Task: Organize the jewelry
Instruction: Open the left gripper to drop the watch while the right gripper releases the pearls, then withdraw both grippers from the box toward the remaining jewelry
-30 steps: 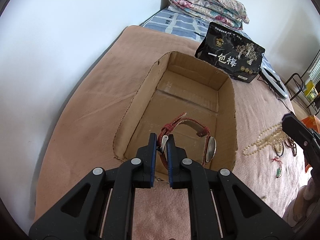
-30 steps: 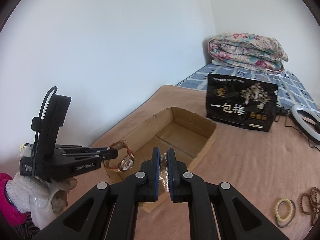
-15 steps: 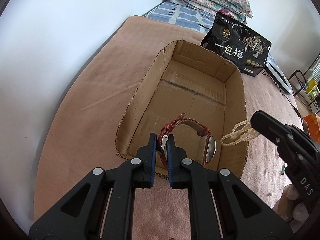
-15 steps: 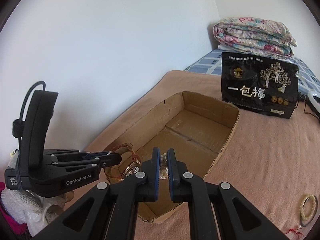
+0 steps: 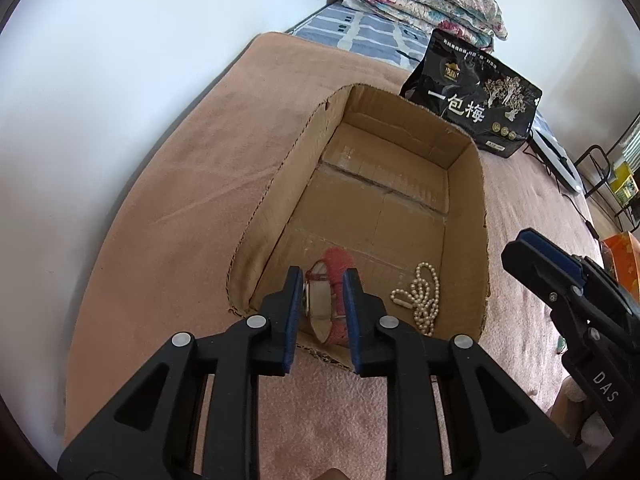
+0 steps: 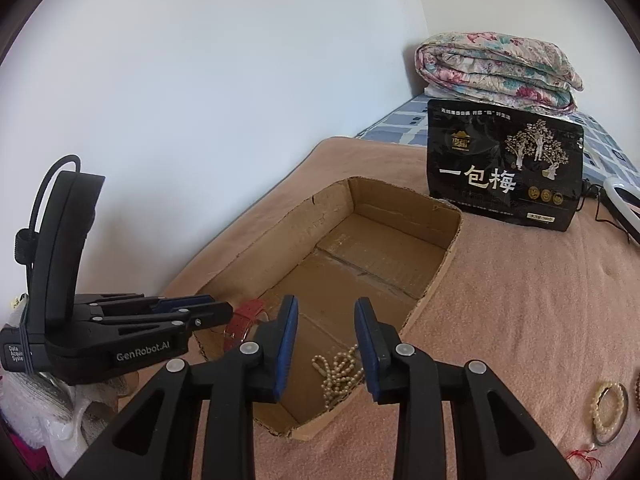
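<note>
An open cardboard box (image 5: 276,188) lies on the pink bed cover. My left gripper (image 5: 323,276) hangs over its near corner, its jaws opening. The red-strapped watch (image 5: 326,300) shows loose between the fingers, down in the box. A pearl necklace (image 5: 420,300) lies heaped on the box floor to the right of the watch. My right gripper (image 6: 326,304) hovers over the near end of the box (image 6: 440,268) with its jaws opening. Nothing is between them, and the pearl necklace (image 6: 340,372) lies below. In the right wrist view the left gripper (image 6: 216,312) and the watch (image 6: 244,320) sit at the left.
A black snack bag (image 6: 504,172) stands behind the box, and a folded floral quilt (image 6: 496,68) lies beyond it. Bead bracelets (image 6: 608,408) lie on the cover at the right. A white ring light (image 6: 624,208) and its cable are at the far right edge.
Both grippers were shut and now stand apart. The watch has dropped from the left jaws into the box. The pearl necklace has left the right jaws and lies on the box floor.
</note>
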### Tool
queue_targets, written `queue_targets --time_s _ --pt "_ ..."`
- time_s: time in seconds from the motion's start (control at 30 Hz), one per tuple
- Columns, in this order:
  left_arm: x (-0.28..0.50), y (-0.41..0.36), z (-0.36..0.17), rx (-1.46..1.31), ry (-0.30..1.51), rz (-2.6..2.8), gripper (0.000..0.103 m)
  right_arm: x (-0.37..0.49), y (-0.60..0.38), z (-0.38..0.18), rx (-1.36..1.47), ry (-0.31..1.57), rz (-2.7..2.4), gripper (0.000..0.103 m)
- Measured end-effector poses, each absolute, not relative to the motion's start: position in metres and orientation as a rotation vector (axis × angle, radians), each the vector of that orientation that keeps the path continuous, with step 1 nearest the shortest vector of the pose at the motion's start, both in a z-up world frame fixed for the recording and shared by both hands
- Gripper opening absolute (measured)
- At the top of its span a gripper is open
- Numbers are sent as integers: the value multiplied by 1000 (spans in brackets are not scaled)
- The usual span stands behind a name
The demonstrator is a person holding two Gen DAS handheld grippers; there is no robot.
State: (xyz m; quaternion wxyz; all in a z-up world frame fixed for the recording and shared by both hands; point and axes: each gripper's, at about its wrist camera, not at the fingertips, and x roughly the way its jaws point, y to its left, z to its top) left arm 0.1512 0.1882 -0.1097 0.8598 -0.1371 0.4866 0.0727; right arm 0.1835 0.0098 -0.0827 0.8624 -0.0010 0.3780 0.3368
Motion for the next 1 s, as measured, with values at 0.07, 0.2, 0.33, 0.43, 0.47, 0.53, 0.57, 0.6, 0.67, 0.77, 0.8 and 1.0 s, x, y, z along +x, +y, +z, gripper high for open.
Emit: queue_targets --time_s 0.07,0.2,0.33,0.43,0.47,0.53,0.57,0.6,0.67,0.77,0.8,1.0 --pt "150 189 -106 -293 1011 156 19 182 6 -80 -7 785 695 37" --pt "149 187 -102 -290 1003 164 19 178 -3 -73 -10 766 671 52" --pt "148 184 -99 -297 995 165 19 175 -13 -68 -24 752 637 67" --pt "148 180 -94 -298 982 164 19 173 -24 -63 -25 736 610 74" --pt "148 179 -92 -294 977 164 19 172 -28 -61 -26 732 598 77" --pt "148 174 -89 -287 966 163 19 171 -35 -59 -24 725 574 85" --pt "149 171 -88 -284 961 162 19 171 -41 -57 -22 718 558 88" --pt "149 168 -86 -281 957 159 19 170 -45 -56 -20 714 545 88" --pt "150 161 -84 -275 946 153 19 170 -54 -53 -18 711 523 92" --pt "150 151 -80 -263 927 149 19 168 -68 -51 -2 697 495 98" --pt "150 145 -79 -253 917 145 19 168 -74 -49 7 692 483 99" --pt "151 114 -73 -210 892 101 19 166 -107 -40 7 661 380 103"
